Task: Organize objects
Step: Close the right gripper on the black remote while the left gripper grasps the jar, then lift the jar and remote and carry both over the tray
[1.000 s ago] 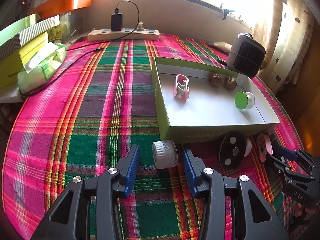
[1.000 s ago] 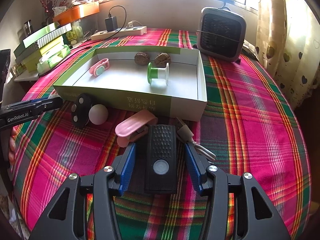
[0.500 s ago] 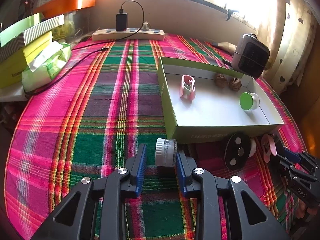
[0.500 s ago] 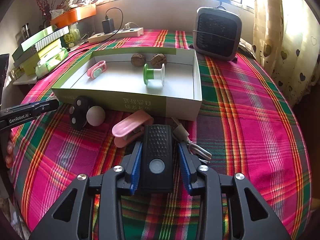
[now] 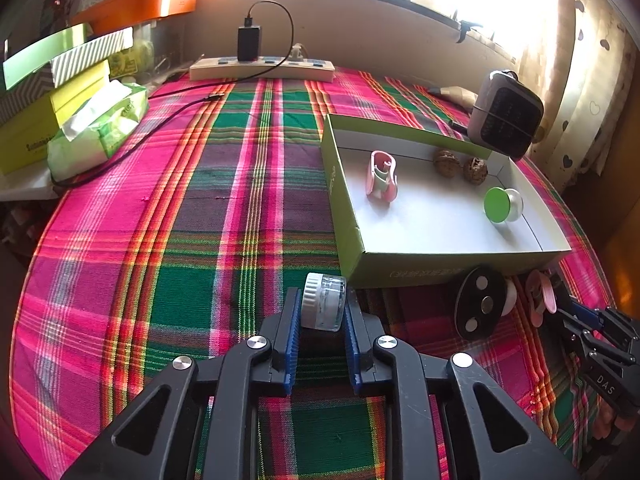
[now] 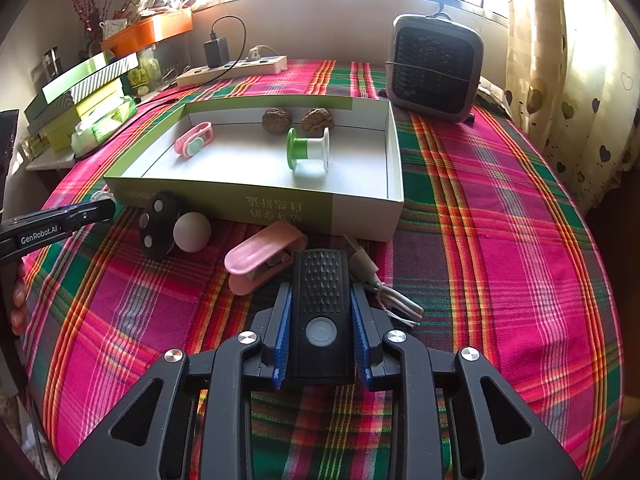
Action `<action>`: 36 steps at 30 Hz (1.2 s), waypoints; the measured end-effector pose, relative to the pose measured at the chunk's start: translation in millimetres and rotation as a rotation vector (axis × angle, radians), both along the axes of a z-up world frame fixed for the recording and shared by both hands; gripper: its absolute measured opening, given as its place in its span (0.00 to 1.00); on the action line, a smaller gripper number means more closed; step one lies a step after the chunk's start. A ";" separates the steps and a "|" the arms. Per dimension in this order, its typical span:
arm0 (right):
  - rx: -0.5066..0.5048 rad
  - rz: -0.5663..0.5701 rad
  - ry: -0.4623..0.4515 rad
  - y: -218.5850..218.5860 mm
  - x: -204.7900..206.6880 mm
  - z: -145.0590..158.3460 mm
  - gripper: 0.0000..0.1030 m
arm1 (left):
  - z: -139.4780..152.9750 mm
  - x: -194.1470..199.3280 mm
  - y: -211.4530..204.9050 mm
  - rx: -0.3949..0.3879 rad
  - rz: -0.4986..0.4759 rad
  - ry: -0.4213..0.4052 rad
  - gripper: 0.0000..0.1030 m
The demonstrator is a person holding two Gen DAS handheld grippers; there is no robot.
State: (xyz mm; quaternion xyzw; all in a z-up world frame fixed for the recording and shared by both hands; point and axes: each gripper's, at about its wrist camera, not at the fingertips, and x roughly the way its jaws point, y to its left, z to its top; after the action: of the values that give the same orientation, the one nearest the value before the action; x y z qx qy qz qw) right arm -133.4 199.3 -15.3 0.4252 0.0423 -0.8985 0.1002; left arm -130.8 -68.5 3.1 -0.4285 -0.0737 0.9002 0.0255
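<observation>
Both tongs have just closed, left tongs (image 5: 322,316) clamping the small clear white-capped jar (image 5: 324,301), right tongs (image 6: 321,320) clamping the black ribbed rectangular device (image 6: 320,312), seemingly for the green-sided cardboard tray (image 6: 360,210).

two walnuts (image 6: 277,119), two pink clips (image 6: 193,145), one green spool (image 6: 308,149), one box (image 6: 256,204)

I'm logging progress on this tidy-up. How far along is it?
Done: pink clip, two walnuts and green spool lie in the box. In hand: left gripper shut on the small jar, right gripper on the black light. Left on the cloth: black disc, ball, pink case, cable.
</observation>
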 end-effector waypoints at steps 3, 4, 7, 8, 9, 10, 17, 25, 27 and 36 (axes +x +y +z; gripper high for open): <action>0.002 0.000 0.000 0.1 0.0 -0.1 0.27 | 0.2 0.0 0.4 -0.005 0.000 0.001 0.17; 0.001 0.000 0.000 0.2 -0.1 -0.1 0.27 | 0.3 0.0 0.1 -0.007 0.000 0.001 0.17; 0.002 0.000 0.000 0.0 -0.1 -0.1 0.27 | 0.5 0.2 0.3 -0.004 0.000 0.000 0.17; 0.002 0.000 0.000 0.1 -0.1 -0.1 0.27 | 0.5 0.2 0.8 -0.004 0.000 0.001 0.17; 0.002 0.000 0.000 0.2 -0.2 -0.1 0.27 | 0.4 0.3 0.7 -0.005 0.000 0.001 0.17; 0.001 0.001 0.000 0.3 -0.2 -0.1 0.27 | 0.4 0.4 0.5 -0.005 0.001 0.001 0.17; 0.005 0.006 0.000 -1.2 0.9 0.1 0.27 | 0.6 2.1 1.8 -0.011 0.000 -0.001 0.17; 0.006 0.006 0.014 -2.6 2.8 5.5 0.27 | 6.7 4.9 3.4 -0.018 -0.003 0.017 0.17; 0.003 0.004 0.016 -2.7 3.4 6.5 0.27 | 8.5 6.1 3.6 -0.021 -0.004 0.023 0.17; -0.011 0.006 0.031 -2.4 6.4 14.5 0.27 | 17.9 14.0 3.7 -0.025 -0.004 0.043 0.17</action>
State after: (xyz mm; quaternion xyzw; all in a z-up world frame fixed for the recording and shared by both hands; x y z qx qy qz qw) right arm -127.0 196.9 -0.8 0.4103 0.0401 -0.9050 0.1049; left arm -116.8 -64.8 21.0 -0.4094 -0.0612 0.9100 0.0234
